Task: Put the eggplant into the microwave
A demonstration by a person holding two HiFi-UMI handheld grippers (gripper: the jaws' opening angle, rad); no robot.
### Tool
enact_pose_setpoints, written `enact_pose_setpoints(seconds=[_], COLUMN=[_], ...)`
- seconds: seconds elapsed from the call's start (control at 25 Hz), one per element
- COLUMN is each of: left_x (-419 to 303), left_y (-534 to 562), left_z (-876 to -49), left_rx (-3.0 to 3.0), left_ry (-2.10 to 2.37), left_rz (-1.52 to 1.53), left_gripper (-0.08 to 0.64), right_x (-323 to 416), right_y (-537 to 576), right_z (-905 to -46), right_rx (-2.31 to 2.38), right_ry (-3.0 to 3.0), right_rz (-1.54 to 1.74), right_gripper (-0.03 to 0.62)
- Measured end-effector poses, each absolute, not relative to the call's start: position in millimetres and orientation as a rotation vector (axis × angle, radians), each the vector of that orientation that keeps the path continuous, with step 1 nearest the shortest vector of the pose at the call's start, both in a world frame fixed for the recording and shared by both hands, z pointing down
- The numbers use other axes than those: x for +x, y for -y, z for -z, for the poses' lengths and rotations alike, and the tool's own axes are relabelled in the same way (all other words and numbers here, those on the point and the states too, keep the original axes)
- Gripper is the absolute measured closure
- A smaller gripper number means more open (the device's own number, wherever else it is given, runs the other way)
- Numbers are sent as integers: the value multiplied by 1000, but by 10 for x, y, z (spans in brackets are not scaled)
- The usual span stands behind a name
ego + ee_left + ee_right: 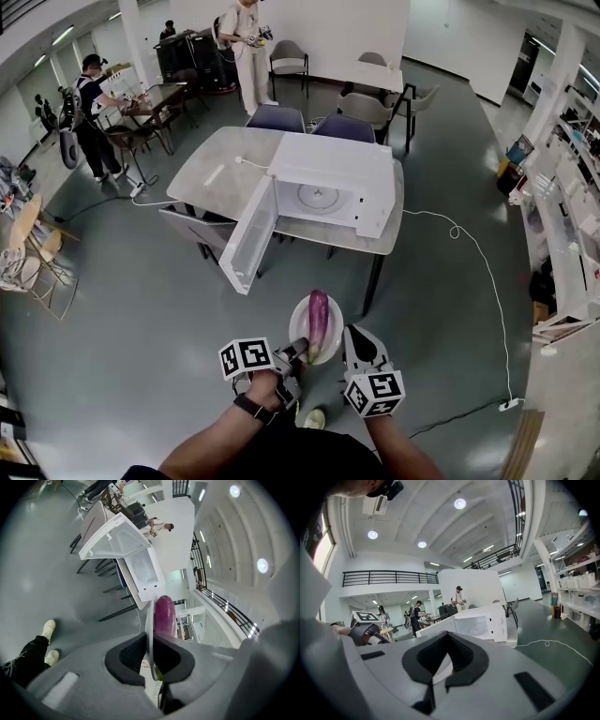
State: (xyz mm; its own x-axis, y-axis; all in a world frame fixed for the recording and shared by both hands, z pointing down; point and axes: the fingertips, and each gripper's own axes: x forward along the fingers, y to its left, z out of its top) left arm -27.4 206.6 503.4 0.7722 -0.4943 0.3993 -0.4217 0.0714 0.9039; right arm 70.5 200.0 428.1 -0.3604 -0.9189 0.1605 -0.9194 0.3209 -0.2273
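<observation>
A purple eggplant [319, 322] lies on a small white plate [302, 319] that is carried in the air between both grippers. My left gripper [300, 350] is shut on the plate's near left rim, and in the left gripper view the plate [149, 620] stands edge-on between the jaws with the eggplant [165, 616] beyond it. My right gripper [348, 339] is shut on the right rim, where a strip of plate [438, 667] shows between its jaws. Ahead, the white microwave [330, 186] sits on a table with its door [249, 234] swung wide open, baring the turntable inside.
The microwave stands on a pale table [211, 169] with chairs [276, 117] behind it. A white cable [476, 253] snakes over the grey floor at the right. Shelving [572, 216] lines the right wall. People stand at the far back and left.
</observation>
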Motion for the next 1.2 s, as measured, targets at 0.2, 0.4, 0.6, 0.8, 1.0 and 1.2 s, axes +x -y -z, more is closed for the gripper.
enact_pose_setpoints(seconds=[0.2, 0.4, 0.6, 0.8, 1.0, 1.2], left_x=[-343, -361, -367, -361, -309, -229], left_y=[-1519, -996, -539, -171, 174, 557], left_z=[-5061, -5058, -5101, -5178, -5231, -5376], left_rx=[1594, 1620, 1640, 1635, 1638, 1613], left_ry=[765, 746, 723, 730, 756, 792], left_rz=[29, 6, -21, -35, -32, -25], left_gripper=[540, 540, 540, 540, 540, 540], right_x=[628, 548, 503, 500, 520, 548], right_y=[-1506, -1031, -652, -402, -157, 254], right_z=[-4293, -4310, -4320, -4341, -4371, -4448], right_rx=[1809, 1845, 1892, 1912, 1912, 1868], right_ry=[2515, 2466, 2424, 2398, 2394, 2428], right_rz=[-433, -440, -443, -454, -463, -468], right_gripper=[591, 591, 591, 591, 591, 591])
